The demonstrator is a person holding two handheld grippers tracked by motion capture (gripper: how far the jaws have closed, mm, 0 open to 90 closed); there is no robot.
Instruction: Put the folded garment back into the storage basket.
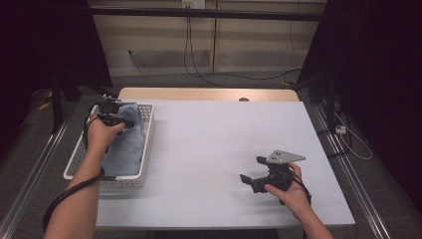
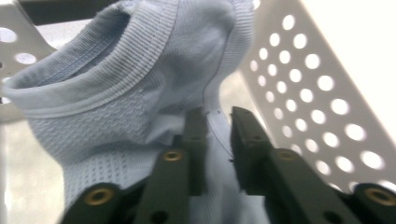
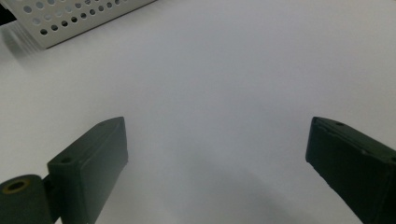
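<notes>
A light blue knitted garment (image 1: 127, 144) lies in the white perforated basket (image 1: 149, 119) at the table's left. My left gripper (image 1: 117, 119) reaches down into the basket's far end, over the cloth. In the left gripper view the jaws of the left gripper (image 2: 218, 114) stand a narrow gap apart, with a fold of the garment (image 2: 116, 93) between them and the ribbed collar bunched up ahead. My right gripper (image 1: 251, 169) rests low over the white table at the front right. It is wide open (image 3: 217, 135) with nothing between its fingers.
The basket wall (image 2: 317, 93) rises close on one side of the left jaws. A corner of the basket (image 3: 70, 18) shows far off in the right gripper view. The white table top (image 1: 214, 134) spreads between the hands. Cables hang beyond the table's far edge.
</notes>
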